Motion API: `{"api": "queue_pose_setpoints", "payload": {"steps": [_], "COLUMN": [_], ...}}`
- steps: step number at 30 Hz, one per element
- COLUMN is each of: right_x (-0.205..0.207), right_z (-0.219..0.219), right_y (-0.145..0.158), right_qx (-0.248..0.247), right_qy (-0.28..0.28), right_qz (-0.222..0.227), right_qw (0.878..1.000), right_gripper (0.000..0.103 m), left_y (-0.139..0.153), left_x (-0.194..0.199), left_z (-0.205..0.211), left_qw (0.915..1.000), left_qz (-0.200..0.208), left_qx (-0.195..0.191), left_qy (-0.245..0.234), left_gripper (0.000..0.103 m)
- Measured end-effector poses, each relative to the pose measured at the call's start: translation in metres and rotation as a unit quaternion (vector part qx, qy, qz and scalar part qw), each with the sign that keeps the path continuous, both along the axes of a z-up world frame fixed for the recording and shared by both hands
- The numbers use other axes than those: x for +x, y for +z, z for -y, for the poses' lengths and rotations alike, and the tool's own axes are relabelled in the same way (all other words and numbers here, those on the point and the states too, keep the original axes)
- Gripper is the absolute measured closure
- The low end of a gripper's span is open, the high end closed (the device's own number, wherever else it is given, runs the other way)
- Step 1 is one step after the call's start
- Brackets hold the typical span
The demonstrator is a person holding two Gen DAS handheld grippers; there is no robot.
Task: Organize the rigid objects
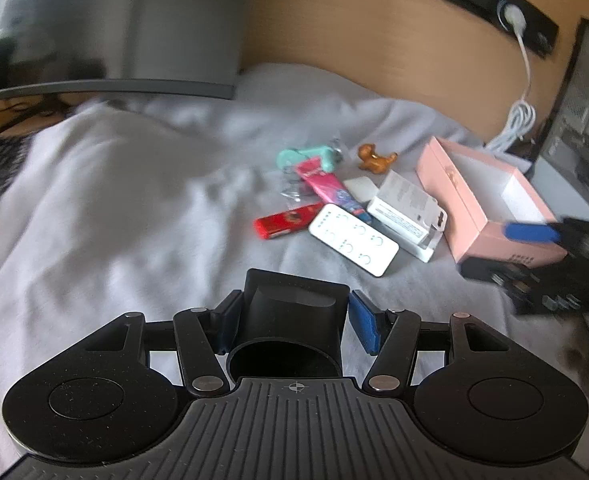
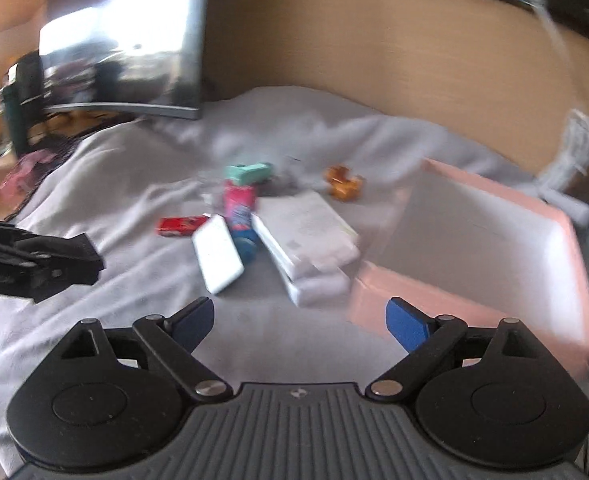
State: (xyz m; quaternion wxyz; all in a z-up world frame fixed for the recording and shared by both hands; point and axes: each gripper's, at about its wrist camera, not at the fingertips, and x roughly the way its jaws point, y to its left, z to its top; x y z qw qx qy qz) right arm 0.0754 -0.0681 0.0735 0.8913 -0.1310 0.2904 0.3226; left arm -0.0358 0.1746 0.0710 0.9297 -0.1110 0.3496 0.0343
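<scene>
My left gripper [image 1: 292,320] is shut on a black boxy object with a round opening [image 1: 294,316], held above the grey cloth. Ahead lie a white remote [image 1: 354,239], a red lighter-like item [image 1: 286,220], a pink tube [image 1: 326,186], a teal toy [image 1: 308,156], an orange figurine [image 1: 376,157] and white boxes [image 1: 406,208]. An open pink box [image 1: 490,204] stands to their right. My right gripper [image 2: 300,320] is open and empty, near the pink box [image 2: 494,240] and the white boxes [image 2: 310,236]. It also shows at the right edge of the left wrist view [image 1: 534,236].
A grey cloth [image 1: 134,200] covers the table. A monitor [image 1: 106,24] stands at the back left. A wooden back wall holds a black power strip [image 1: 494,4] with a white cable [image 1: 518,120]. The left gripper shows at the left of the right wrist view [image 2: 38,260].
</scene>
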Motion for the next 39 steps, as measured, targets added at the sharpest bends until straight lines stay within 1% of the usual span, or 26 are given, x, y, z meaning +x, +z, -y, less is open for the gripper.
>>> {"api": "queue_pose_setpoints", "payload": {"steps": [3,6,7,9,11,14,15,16,17,18,19,20,22,25,27,30,32,35,39], "right_x": [0.022,0.051,0.064,0.086,0.105,0.121,0.125,0.128,0.130,0.130,0.129,0.126,0.111,0.074,0.051,0.016,-0.006,-0.032,-0.055], "right_z": [-0.024,-0.046,-0.055,-0.068,-0.079,-0.089,-0.090,-0.088,-0.087,-0.086,-0.084,-0.083,-0.077,-0.065,-0.053,-0.027,-0.004,0.025,0.074], "right_y": [0.009,0.011,0.011,0.007,-0.001,-0.013,-0.017,-0.018,-0.018,-0.019,-0.019,-0.019,-0.014,0.005,0.017,0.031,0.036,0.040,0.039], "right_qx": [-0.017,-0.041,-0.049,-0.065,-0.092,-0.128,-0.133,-0.127,-0.125,-0.124,-0.121,-0.119,-0.109,-0.088,-0.068,-0.040,-0.032,-0.036,-0.031], "right_qy": [0.042,0.058,0.061,0.076,0.090,0.092,0.089,0.086,0.078,0.074,0.075,0.076,0.082,0.090,0.096,0.090,0.073,0.037,-0.034], "right_qz": [0.003,-0.003,-0.012,-0.042,-0.066,-0.066,-0.072,-0.078,-0.086,-0.093,-0.105,-0.108,-0.106,-0.075,-0.072,-0.077,-0.069,-0.050,-0.059], "right_qw": [0.999,0.998,0.997,0.994,0.989,0.985,0.985,0.985,0.985,0.985,0.984,0.984,0.985,0.989,0.990,0.992,0.994,0.997,0.997], "right_gripper": [0.011,0.012,0.012,0.012,0.012,0.012,0.012,0.012,0.014,0.022,0.026,0.027,0.032,0.034,0.034,0.034,0.034,0.034,0.034], "left_y": [0.007,0.010,0.011,0.012,0.013,0.010,0.009,0.007,0.006,0.005,0.003,0.002,0.000,-0.001,-0.002,-0.005,-0.008,-0.011,-0.008], "left_x": [-0.019,-0.033,-0.036,-0.044,-0.050,-0.054,-0.054,-0.055,-0.056,-0.055,-0.054,-0.052,-0.047,-0.038,-0.032,-0.022,-0.016,-0.008,0.002], "left_z": [-0.004,-0.007,-0.008,-0.008,-0.008,-0.006,-0.006,-0.004,-0.003,-0.001,0.001,0.003,0.008,0.020,0.029,0.046,0.059,0.079,0.113], "left_qw": [0.9998,0.9995,0.9994,0.9992,0.9991,0.9991,0.9991,0.9991,0.9991,0.9991,0.9991,0.9992,0.9992,0.9986,0.9977,0.9945,0.9912,0.9827,0.9652], "left_qz": [0.004,0.003,0.003,0.003,0.004,-0.001,-0.004,-0.006,-0.007,-0.009,-0.011,-0.014,-0.017,-0.021,-0.024,-0.033,-0.039,-0.049,-0.055], "left_qx": [-0.003,-0.014,-0.016,-0.017,-0.018,-0.024,-0.025,-0.027,-0.029,-0.031,-0.033,-0.035,-0.036,-0.038,-0.039,-0.038,-0.035,-0.036,-0.022], "left_qy": [0.017,0.030,0.032,0.035,0.037,0.036,0.035,0.033,0.030,0.027,0.022,0.016,0.000,-0.030,-0.050,-0.092,-0.121,-0.175,-0.255], "left_gripper": [0.041,0.041,0.041,0.041,0.041,0.041,0.041,0.041,0.041,0.041,0.041,0.041,0.041,0.041,0.041,0.041,0.041,0.041,0.041]}}
